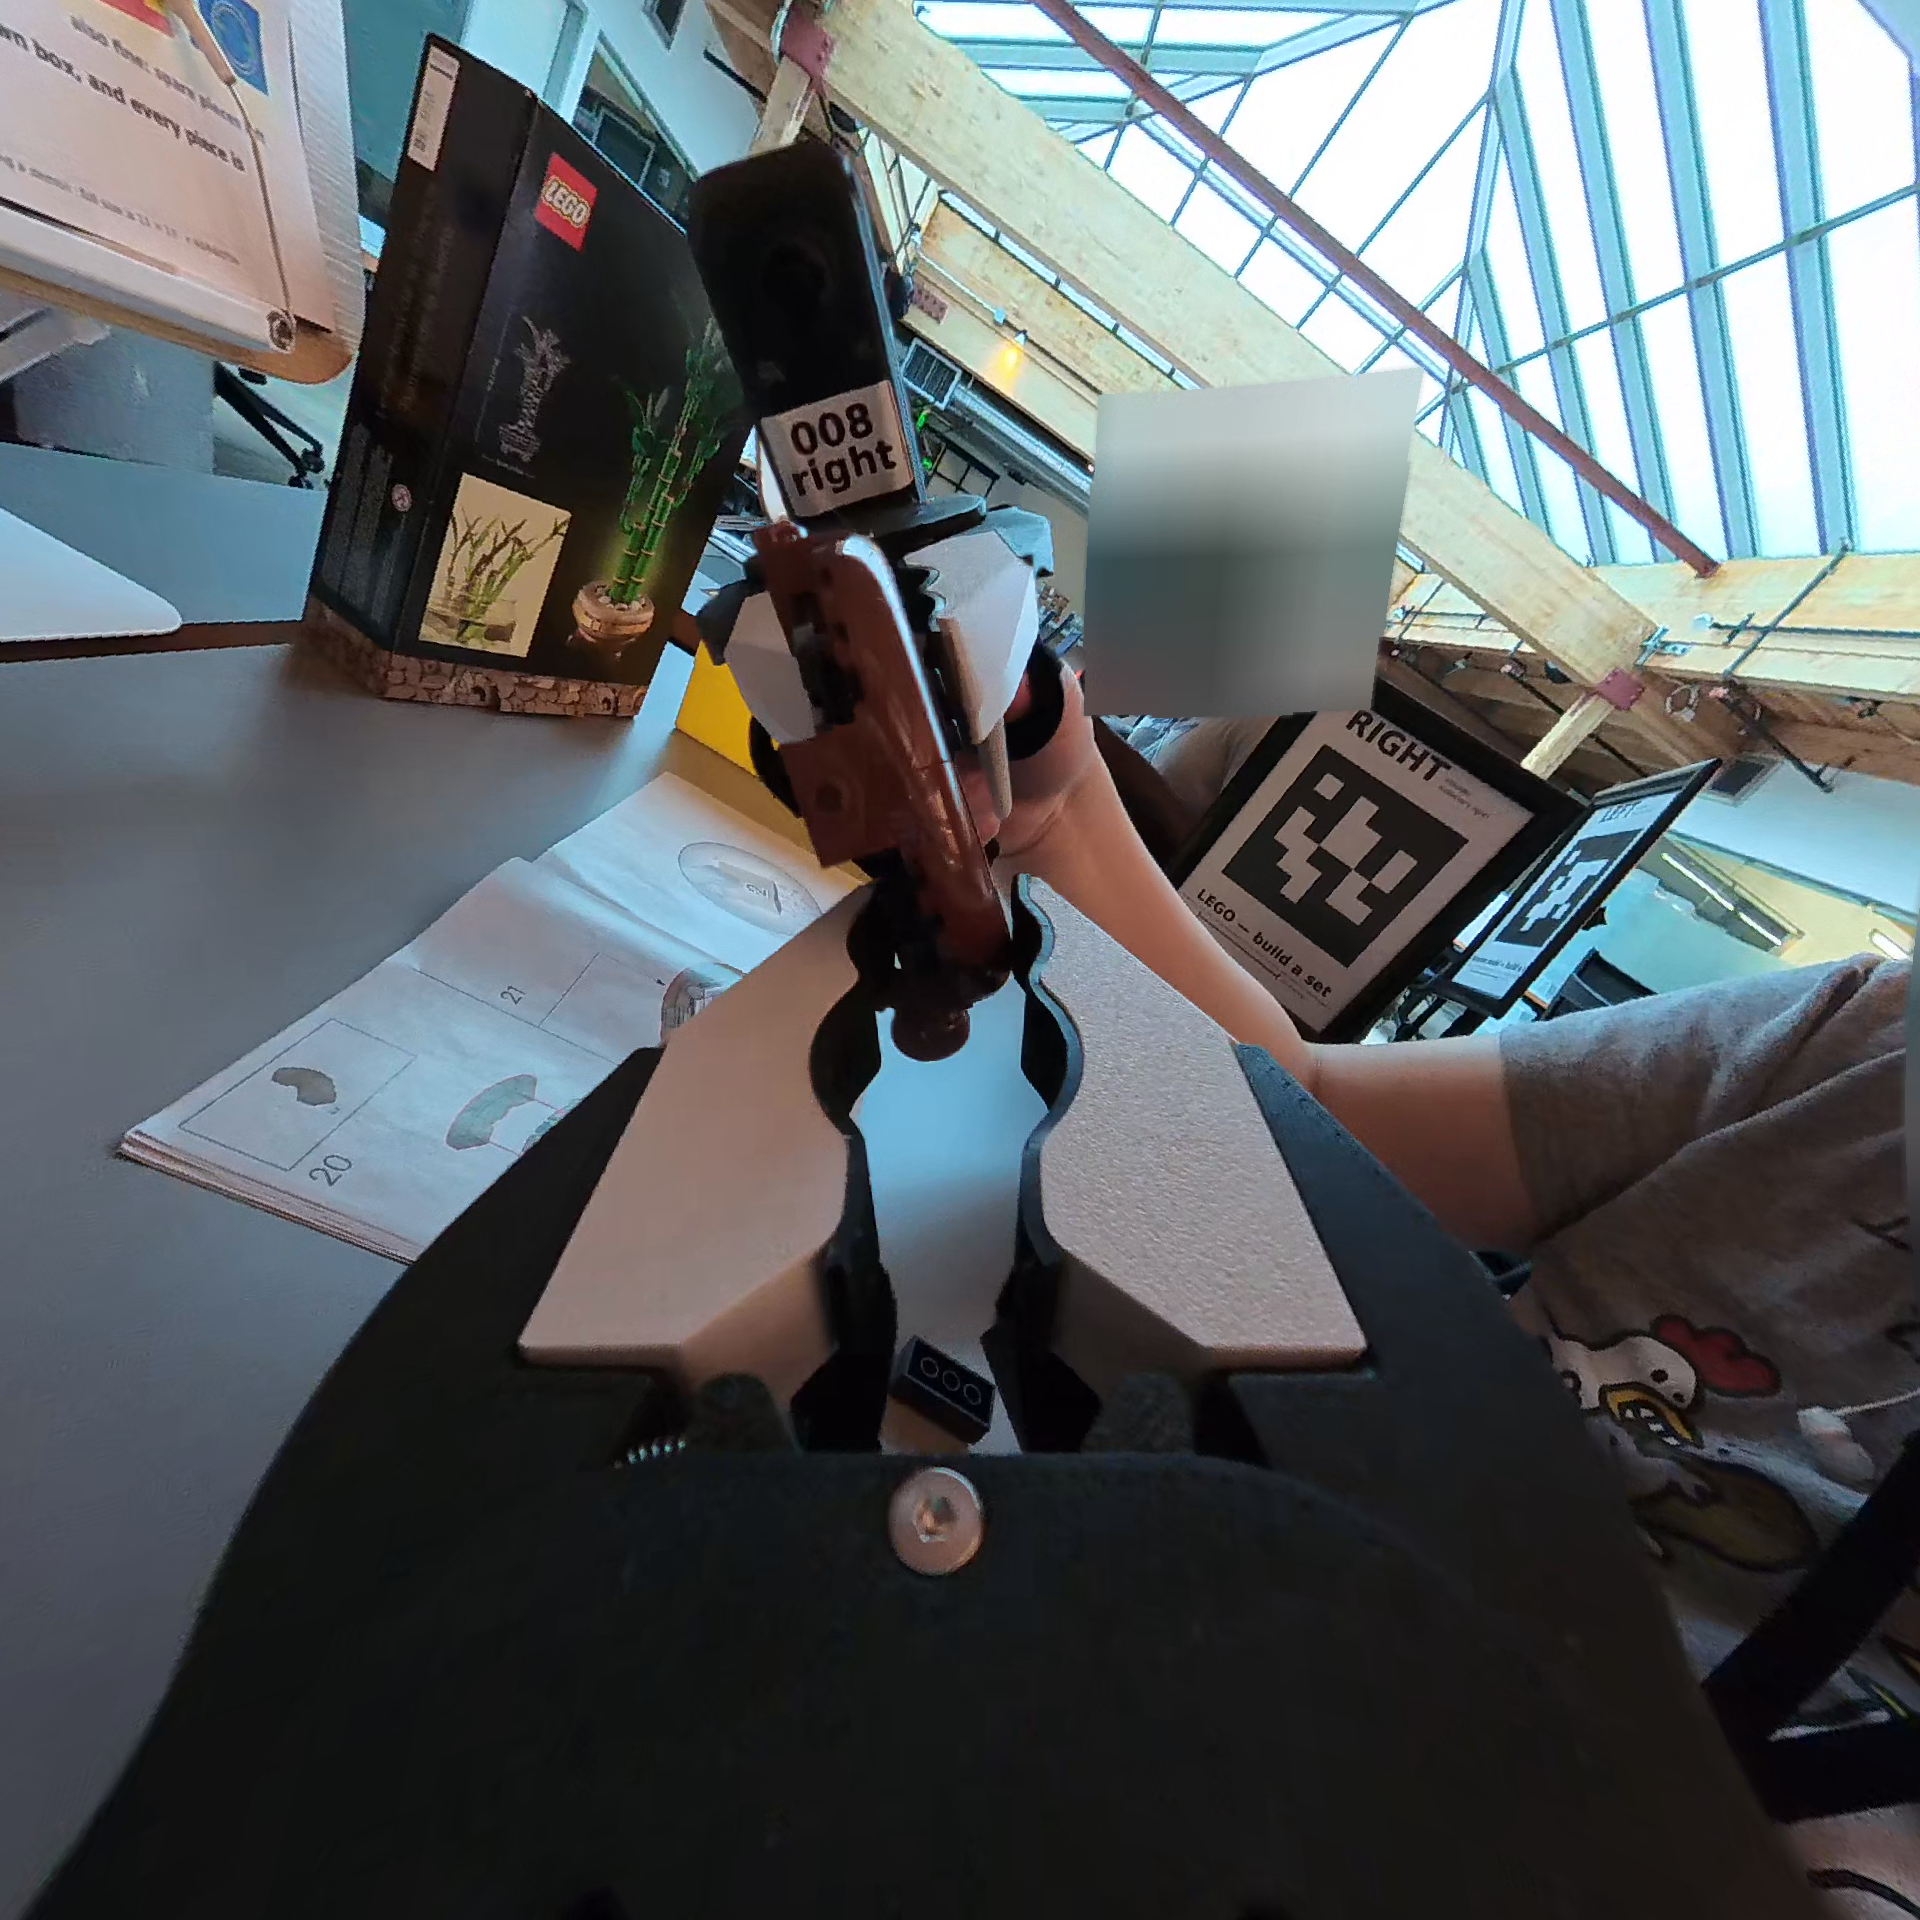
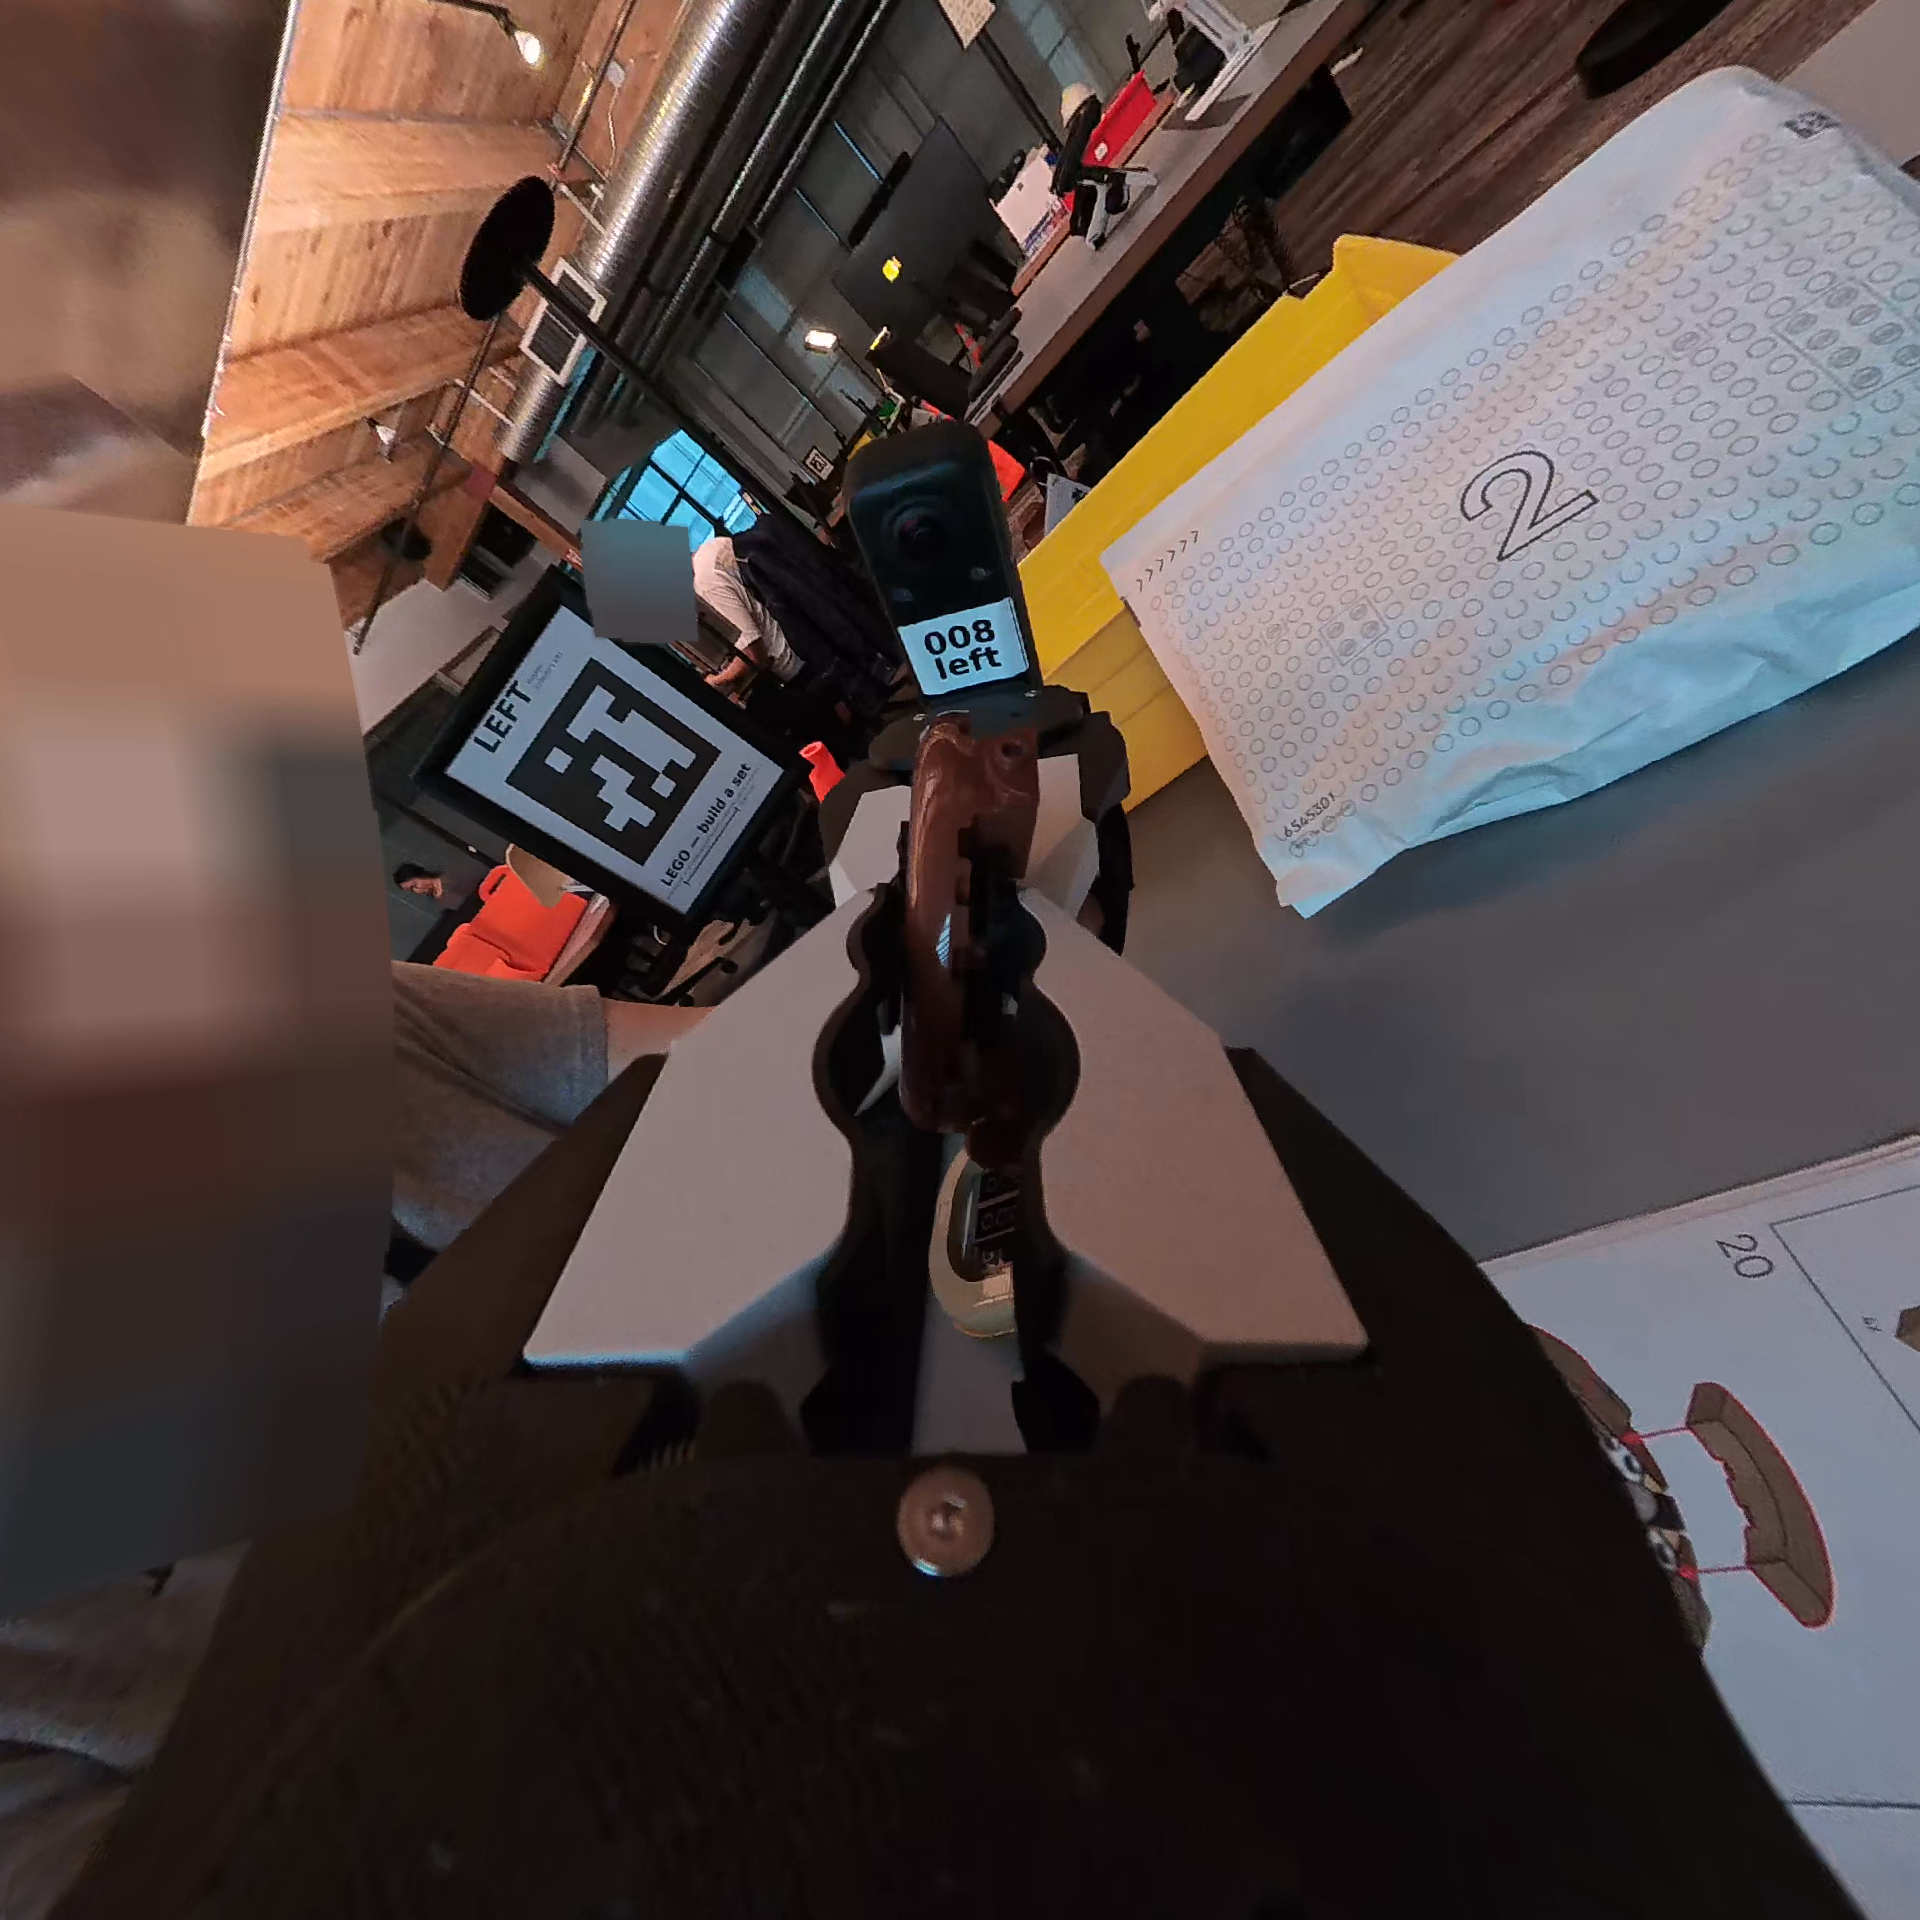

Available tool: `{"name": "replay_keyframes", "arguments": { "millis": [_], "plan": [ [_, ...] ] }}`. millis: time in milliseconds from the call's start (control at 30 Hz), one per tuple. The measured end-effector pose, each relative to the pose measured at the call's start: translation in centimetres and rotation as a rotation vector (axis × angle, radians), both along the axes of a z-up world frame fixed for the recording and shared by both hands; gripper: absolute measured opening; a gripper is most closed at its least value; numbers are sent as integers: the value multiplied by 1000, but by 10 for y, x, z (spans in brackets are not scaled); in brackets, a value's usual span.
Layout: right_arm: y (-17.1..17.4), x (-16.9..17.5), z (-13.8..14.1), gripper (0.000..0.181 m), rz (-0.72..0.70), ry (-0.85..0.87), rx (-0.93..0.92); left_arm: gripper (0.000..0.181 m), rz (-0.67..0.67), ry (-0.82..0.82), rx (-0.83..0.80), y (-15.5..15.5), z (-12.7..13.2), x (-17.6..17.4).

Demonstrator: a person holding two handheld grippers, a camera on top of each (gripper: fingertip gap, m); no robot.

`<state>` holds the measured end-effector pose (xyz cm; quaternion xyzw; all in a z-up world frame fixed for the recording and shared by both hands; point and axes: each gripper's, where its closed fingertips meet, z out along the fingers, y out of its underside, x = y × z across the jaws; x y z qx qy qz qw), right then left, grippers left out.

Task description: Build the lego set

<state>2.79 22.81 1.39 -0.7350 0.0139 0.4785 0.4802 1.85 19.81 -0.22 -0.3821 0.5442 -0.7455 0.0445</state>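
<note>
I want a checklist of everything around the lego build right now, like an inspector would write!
Surface: grey table, mostly bare.
Job's things: brown lego assembly held in the air between both grippers; open instruction booklet; lego box standing; white numbered bag; small black brick on the table.
Clutter: yellow bin.
Grippers: left gripper and right gripper both closed on the assembly.
Cables: nothing seen.
Surroundings: framed marker signs, skylight, wooden beams.
</note>
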Motion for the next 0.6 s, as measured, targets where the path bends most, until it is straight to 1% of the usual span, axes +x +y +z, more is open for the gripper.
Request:
{"name": "replay_keyframes", "arguments": {
  "millis": [67,167,267,367,467,600],
  "plan": [
    [0,0,-2,19,-2,6,-16,20,4,4,29,-1,-2,0],
    [2,0,-3,28,-13,4,-24,20,25,10,60,-1,-5,2],
    [3,-2,-8,25,-7,3,-45,20,18,13,56,-1,-4,1],
    [5,-4,-13,25,6,31,-69,20,39,15,119,-2,-10,3],
    [7,-6,-8,20,14,55,-24,20,33,21,98,-2,-8,2],
    [7,-9,-10,17,15,-3,-30,20,4,42,71,-3,-9,1]
  ]
}}
